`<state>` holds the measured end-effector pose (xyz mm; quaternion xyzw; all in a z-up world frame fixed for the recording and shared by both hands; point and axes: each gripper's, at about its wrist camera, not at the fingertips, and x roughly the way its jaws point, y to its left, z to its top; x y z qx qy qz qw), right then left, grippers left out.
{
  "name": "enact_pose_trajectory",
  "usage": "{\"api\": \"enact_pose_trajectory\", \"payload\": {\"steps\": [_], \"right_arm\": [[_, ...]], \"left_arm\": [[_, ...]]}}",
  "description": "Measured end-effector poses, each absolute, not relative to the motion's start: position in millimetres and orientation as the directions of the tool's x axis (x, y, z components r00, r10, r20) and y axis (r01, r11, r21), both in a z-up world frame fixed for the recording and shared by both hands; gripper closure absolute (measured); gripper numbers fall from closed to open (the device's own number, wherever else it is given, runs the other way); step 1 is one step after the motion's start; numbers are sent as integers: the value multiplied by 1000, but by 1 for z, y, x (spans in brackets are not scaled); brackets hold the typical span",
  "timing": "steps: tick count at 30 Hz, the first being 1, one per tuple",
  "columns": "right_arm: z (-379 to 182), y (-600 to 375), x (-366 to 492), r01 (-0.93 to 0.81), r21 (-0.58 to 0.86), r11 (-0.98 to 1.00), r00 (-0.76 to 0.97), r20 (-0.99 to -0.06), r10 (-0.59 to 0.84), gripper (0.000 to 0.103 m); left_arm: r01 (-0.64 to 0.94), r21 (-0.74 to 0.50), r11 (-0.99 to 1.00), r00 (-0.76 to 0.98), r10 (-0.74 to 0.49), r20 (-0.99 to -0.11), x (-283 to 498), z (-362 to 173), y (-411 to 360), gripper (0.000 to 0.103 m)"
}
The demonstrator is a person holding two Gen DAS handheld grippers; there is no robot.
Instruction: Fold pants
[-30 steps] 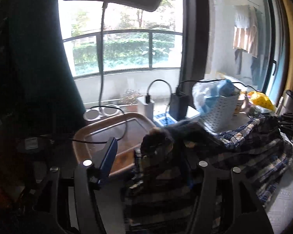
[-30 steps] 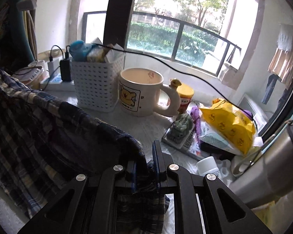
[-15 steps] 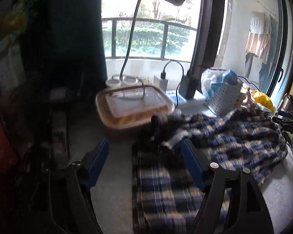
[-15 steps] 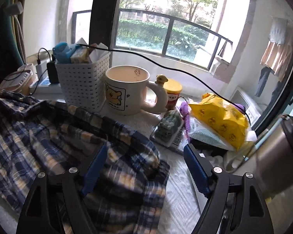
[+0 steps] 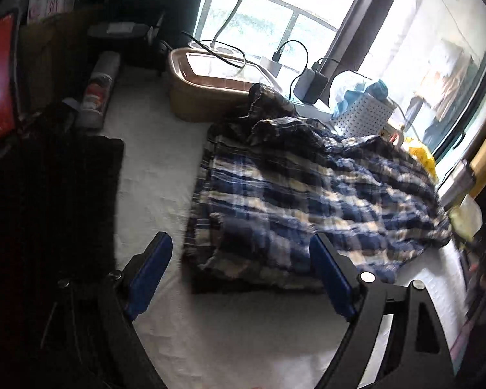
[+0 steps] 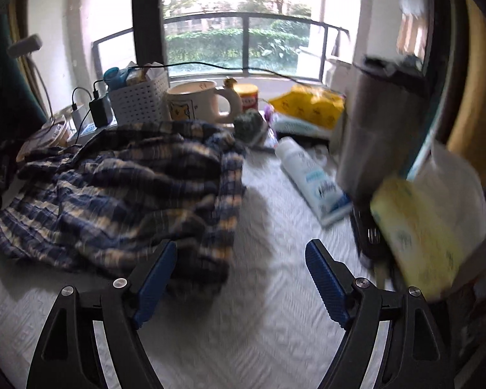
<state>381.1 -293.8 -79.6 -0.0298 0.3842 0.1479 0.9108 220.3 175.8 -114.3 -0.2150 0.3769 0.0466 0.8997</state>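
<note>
The blue and cream plaid pants (image 5: 307, 194) lie folded in a rumpled heap on the white textured table cover (image 5: 230, 330); they also show in the right wrist view (image 6: 123, 191). My left gripper (image 5: 239, 275) is open and empty, pulled back above the near edge of the pants. My right gripper (image 6: 239, 278) is open and empty, held just off the right edge of the pants; its left finger overlaps the cloth edge in view.
Along the window stand a brown bin (image 5: 210, 94), chargers (image 5: 311, 84), a white perforated basket (image 6: 139, 100), a mug (image 6: 194, 103), a yellow bag (image 6: 311, 107) and a tube (image 6: 314, 181). A steel flask (image 6: 379, 129) stands at right. Dark cloth (image 5: 48, 227) lies at left.
Both grippers let go of the pants, opened wide and drew back. The pants dropped from a lifted bunch to a flat folded heap on the table.
</note>
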Motion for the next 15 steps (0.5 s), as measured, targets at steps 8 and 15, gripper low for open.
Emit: {"api": "enact_pose_trajectory", "payload": {"steps": [8, 15], "right_arm": [[-104, -304, 369, -221, 316, 923, 570, -726, 385, 20], [-115, -284, 390, -190, 497, 847, 515, -684, 517, 20]], "left_arm": [[-327, -318, 890, 653, -31, -757, 235, -127, 172, 17], [-317, -241, 917, 657, 29, -753, 239, -129, 163, 50]]}}
